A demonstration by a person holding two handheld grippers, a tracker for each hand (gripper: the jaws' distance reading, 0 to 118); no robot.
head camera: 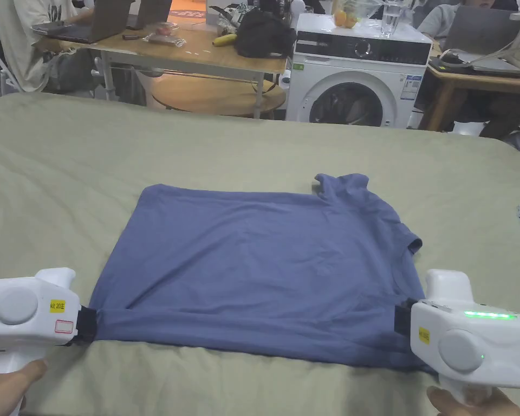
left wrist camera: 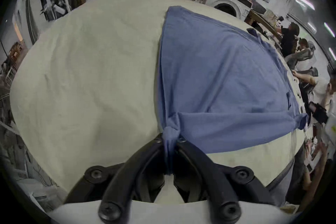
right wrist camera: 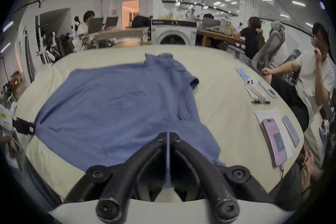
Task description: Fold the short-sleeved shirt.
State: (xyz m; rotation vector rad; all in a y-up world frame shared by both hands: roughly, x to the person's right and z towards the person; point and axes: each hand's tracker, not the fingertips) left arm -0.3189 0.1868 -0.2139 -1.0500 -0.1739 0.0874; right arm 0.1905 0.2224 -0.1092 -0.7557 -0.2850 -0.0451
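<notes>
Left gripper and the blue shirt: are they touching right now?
Touching. The left gripper view shows the left gripper with both jaws closed on a bunched corner of the blue shirt, cloth running down between them.

The shirt (head camera: 259, 265) lies on the bed (head camera: 64, 179), washing machine (head camera: 356, 76) behind.

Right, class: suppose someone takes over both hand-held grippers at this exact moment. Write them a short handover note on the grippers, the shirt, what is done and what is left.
Left hand-held gripper: shut on the near left corner of the blue shirt, cloth bunched between its jaws.
Right hand-held gripper: shut on the shirt's near right edge, a thin layer pinched.
Shirt: lies flat on the green-covered table, collar to the right, one short sleeve showing on the right side.
Done: it appears already folded lengthwise, near edge held taut between both grippers.
Left: probably carry the held edge over for the next fold, then release and smooth.
</notes>
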